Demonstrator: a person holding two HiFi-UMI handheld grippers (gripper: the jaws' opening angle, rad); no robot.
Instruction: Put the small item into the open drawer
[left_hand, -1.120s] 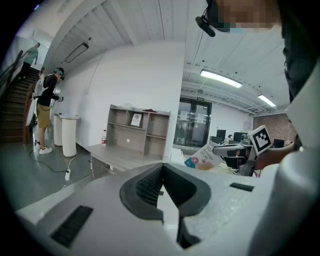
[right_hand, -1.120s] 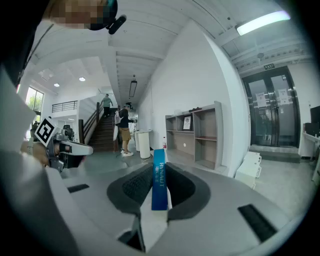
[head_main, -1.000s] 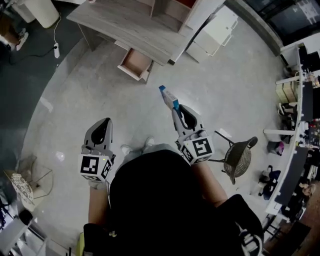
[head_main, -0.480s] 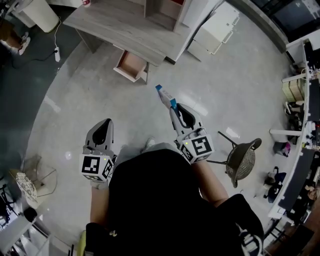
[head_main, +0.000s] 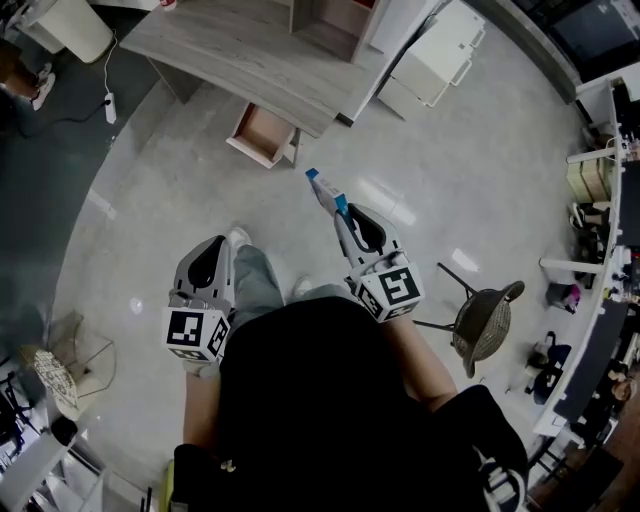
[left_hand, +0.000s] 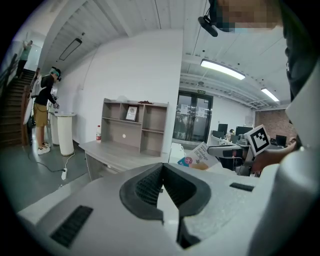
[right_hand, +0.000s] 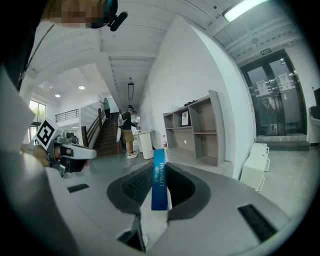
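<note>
From the head view, the person stands on the grey floor (head_main: 150, 180) well short of the desk (head_main: 240, 50). The open drawer (head_main: 262, 133) juts out from under the desk's near edge, with its mouth facing up. The right gripper (head_main: 343, 213) has a small blue box (head_main: 325, 190) clamped in its jaws. The box's long axis runs on from the jaws, so it sticks out past the tips toward the desk. The drawer lies ahead of those jaws and off to their left, well apart from the box. The left gripper (head_main: 212, 246) hangs lower and further left. By my reckoning the box's far end is the closest thing to the drawer, so the coming reach belongs to the right hand.

In the left gripper view, the jaws of the left gripper (left_hand: 162, 170) are closed together with nothing between them. Beyond them are the desk (left_hand: 115, 155) and the shelf unit (left_hand: 135, 125). The right gripper (left_hand: 235, 150) is off to the side, and the box (left_hand: 200, 156) pokes forward from it.

In the right gripper view, the pads press on both flat sides of the box (right_hand: 159, 180), which stands edge-on. The jaws are held partway apart by its thickness. The shelf unit (right_hand: 195, 132) is ahead, but I cannot pick out the drawer from here.
</note>
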